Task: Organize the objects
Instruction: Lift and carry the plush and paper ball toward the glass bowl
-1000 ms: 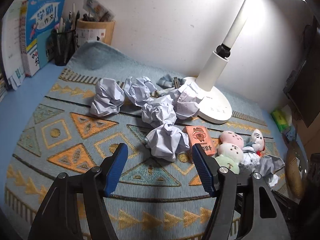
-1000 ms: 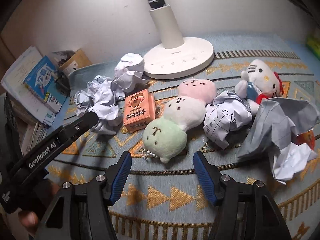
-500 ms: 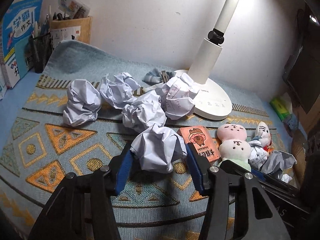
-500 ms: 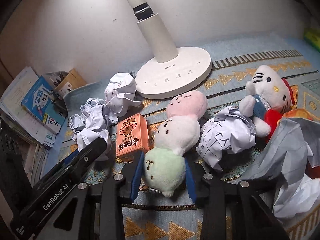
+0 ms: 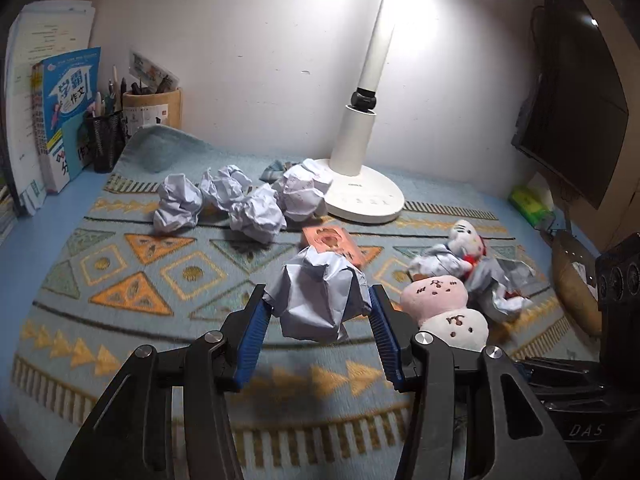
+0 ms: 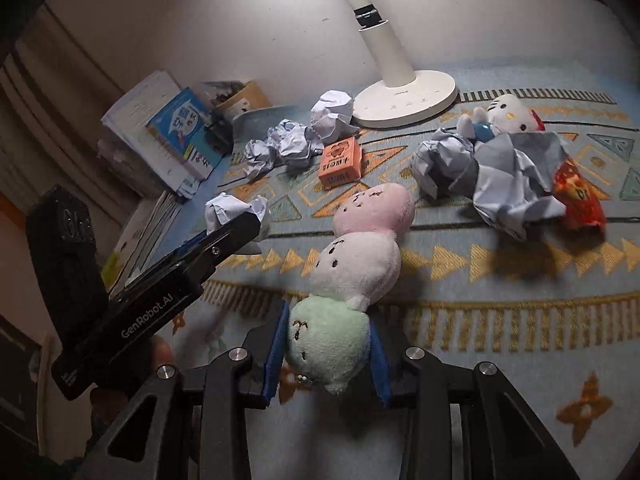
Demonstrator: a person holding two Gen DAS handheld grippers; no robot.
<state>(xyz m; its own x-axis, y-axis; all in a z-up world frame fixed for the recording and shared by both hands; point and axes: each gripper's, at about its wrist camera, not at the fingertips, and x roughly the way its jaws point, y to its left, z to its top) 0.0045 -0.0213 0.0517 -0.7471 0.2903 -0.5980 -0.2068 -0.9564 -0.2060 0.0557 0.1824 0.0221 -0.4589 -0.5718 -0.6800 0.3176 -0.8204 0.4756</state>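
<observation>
Paper ball (image 5: 320, 300) sits between the blue pads of the left gripper (image 5: 318, 322), both pads pressed into its sides, and it appears held clear of the rug (image 5: 120, 320). Plush (image 6: 352, 276), a chain of three soft lumps (pink, white, green), is gripped at its green end by the right gripper (image 6: 330, 354), jaws closed on it; the pink end seems to trail toward the rug, though contact cannot be told.

Progress, as a judgement: early. Two items are in hand and none visibly put away. No bin or box for sorting shows in either view, so the destination cannot be told.

Left on the rug: four paper balls (image 5: 256, 216) clustered just beside the lamp (image 5: 364, 196); an orange box (image 6: 340, 162) near them; a cat plush (image 6: 508, 114) touching a further paper ball (image 6: 444, 164) and a loosely crumpled sheet (image 6: 516, 184); a red packet (image 6: 578, 196) partly under that sheet. Books (image 5: 66, 116) and pen pots (image 5: 152, 108) stand at the wall behind the rug's far corner, already upright.
</observation>
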